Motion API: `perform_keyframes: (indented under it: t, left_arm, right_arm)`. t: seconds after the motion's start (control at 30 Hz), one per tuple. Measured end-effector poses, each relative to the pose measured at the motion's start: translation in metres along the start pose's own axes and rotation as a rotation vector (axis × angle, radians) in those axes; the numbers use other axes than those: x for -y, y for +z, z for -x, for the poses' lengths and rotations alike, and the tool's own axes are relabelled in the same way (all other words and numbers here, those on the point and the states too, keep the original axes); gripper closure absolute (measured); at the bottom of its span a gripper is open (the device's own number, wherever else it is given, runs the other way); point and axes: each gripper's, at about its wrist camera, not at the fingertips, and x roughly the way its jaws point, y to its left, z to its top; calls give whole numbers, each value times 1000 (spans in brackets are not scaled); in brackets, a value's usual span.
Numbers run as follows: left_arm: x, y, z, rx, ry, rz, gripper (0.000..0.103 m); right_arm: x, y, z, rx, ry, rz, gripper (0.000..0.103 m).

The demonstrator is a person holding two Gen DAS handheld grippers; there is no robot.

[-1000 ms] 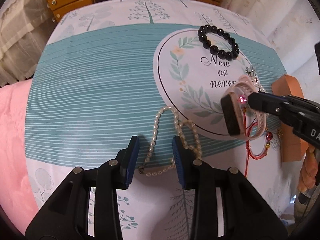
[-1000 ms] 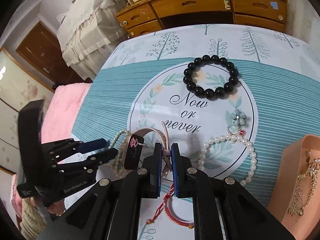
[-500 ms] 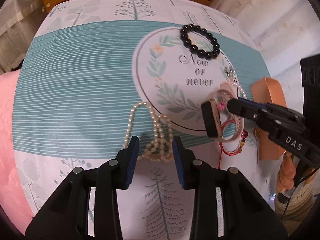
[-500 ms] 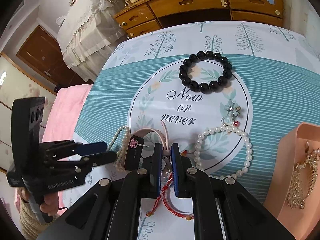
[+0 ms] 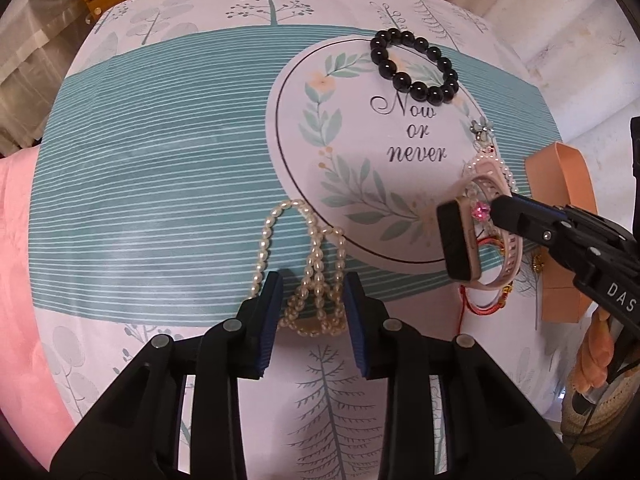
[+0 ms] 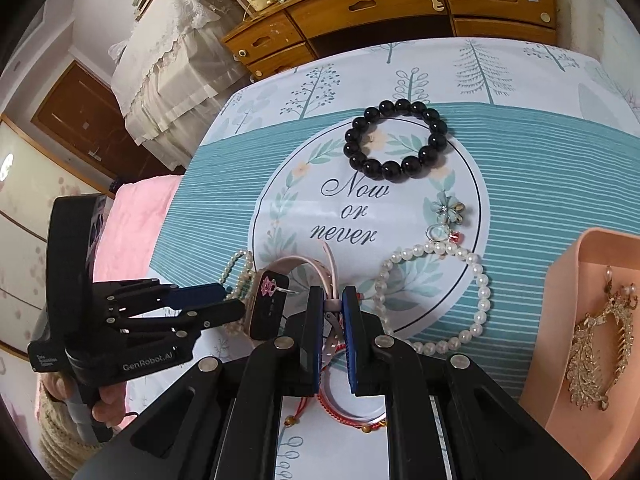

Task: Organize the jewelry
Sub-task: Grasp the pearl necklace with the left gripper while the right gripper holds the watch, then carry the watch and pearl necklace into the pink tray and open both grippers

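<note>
My right gripper (image 6: 332, 300) is shut on the strap of a pink smartwatch (image 6: 268, 312) and holds it above the cloth; the watch also shows in the left wrist view (image 5: 460, 240). My left gripper (image 5: 312, 284) is open, its fingers on either side of a bunched pearl necklace (image 5: 316, 264) that lies on the tablecloth. A black bead bracelet (image 6: 396, 140), a flower charm (image 6: 450, 208), a pearl bracelet (image 6: 440, 296) and a red string bracelet (image 6: 352, 412) lie on the cloth. A peach tray (image 6: 560, 300) at the right holds a gold brooch (image 6: 600, 352).
The table has a teal-striped tablecloth (image 5: 160, 160) with a round "Now or never" print. A wooden dresser (image 6: 380, 8) stands behind the table. A pink bedcover (image 5: 16, 280) lies to the left. The peach tray also shows in the left wrist view (image 5: 560, 184).
My left gripper has moved forward so its open fingers now flank the bunched pearl necklace. My right gripper still holds the watch, shifted slightly.
</note>
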Motion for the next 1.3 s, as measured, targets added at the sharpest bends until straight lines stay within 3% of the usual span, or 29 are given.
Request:
perform_keyframes:
  t: [0.33, 0.4, 0.47, 0.6, 0.9, 1.1, 1.3]
  left_arm:
    - [18, -1, -10, -22, 101, -70, 77]
    - [15, 1, -8, -33, 79, -38, 90]
    - [8, 4, -7, -44, 15, 24, 94]
    - [2, 1, -3, -7, 3, 80, 100]
    - [11, -5, 51, 103, -21, 75, 100]
    - [58, -6, 92, 195, -47, -4, 100]
    - [122, -8, 126, 280, -97, -97, 100]
  right_arm:
    - [2, -2, -5, -10, 10, -19, 94]
    - [1, -2, -6, -10, 12, -21, 94]
    - [1, -3, -4, -7, 16, -22, 94]
    - [0, -6, 1, 5, 25, -22, 94]
    - [-11, -16, 44, 82, 50, 13, 94]
    - [-5, -28, 86, 160, 65, 5, 94]
    - [17, -50, 140, 270, 23, -16, 94]
